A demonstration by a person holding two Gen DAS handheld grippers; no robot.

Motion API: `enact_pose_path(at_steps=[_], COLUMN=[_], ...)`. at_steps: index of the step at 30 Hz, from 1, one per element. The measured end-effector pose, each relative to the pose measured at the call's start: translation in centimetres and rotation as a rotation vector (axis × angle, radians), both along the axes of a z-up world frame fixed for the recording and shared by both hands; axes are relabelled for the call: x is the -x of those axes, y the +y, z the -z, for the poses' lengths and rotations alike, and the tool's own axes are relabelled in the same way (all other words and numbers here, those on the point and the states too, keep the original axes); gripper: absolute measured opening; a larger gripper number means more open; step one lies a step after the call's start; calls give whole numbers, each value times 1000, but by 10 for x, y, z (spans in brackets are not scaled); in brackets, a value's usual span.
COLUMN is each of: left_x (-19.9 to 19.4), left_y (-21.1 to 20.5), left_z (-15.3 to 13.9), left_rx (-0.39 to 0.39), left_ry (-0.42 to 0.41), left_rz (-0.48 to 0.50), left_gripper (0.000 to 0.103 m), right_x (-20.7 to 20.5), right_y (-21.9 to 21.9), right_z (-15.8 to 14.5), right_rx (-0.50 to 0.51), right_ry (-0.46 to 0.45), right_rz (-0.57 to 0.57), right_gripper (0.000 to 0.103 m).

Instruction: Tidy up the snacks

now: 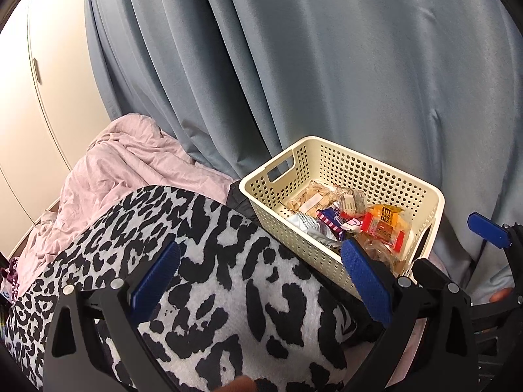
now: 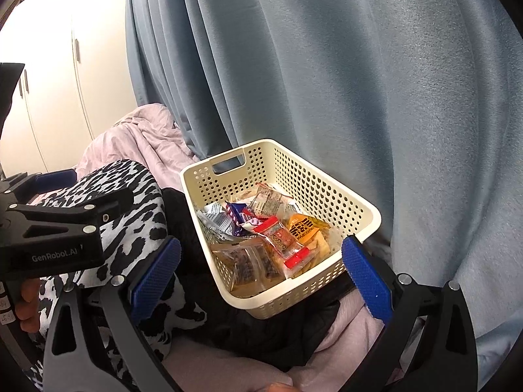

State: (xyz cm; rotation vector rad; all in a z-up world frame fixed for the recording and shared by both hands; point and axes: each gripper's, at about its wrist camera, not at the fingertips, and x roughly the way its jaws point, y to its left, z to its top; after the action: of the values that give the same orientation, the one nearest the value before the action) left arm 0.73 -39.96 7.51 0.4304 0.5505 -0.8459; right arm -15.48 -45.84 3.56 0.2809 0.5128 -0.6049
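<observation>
Blue fingers [image 1: 157,274] of my left gripper [image 1: 261,277] fill the bottom of the left wrist view, spread wide with nothing between them, above a leopard-print cushion [image 1: 212,281]. Beyond its right finger sits the cream basket [image 1: 359,163], long axis running from near right to far left, handle cut-out at the far end. Snack packets [image 1: 382,228] lie jumbled inside — orange, red and blue wrappers. A grey-blue curtain [image 1: 327,65] hangs behind, a pink blanket [image 1: 130,170] to the left.

From the right wrist view, my right gripper [image 2: 261,274] also gapes empty, its fingers either side of the basket's [image 2: 294,303] near corner, not touching. Packets [image 2: 287,241] lie flat in it. My left gripper's body [image 2: 59,228] juts in from the left, fingers of a hand [image 2: 27,307] beneath it.
</observation>
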Motion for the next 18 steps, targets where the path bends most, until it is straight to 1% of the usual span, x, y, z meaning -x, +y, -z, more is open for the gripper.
enact_pose_path(at_steps=[18], left_x=[6], left_y=[-9], left_z=[7], left_rx=[-31], left_ry=[-13], left_rz=[25], left_gripper=[98], right_x=[2], right_y=[-1], right_z=[5], right_rx=[-7], right_ry=[12], right_rz=[6], right_gripper=[100])
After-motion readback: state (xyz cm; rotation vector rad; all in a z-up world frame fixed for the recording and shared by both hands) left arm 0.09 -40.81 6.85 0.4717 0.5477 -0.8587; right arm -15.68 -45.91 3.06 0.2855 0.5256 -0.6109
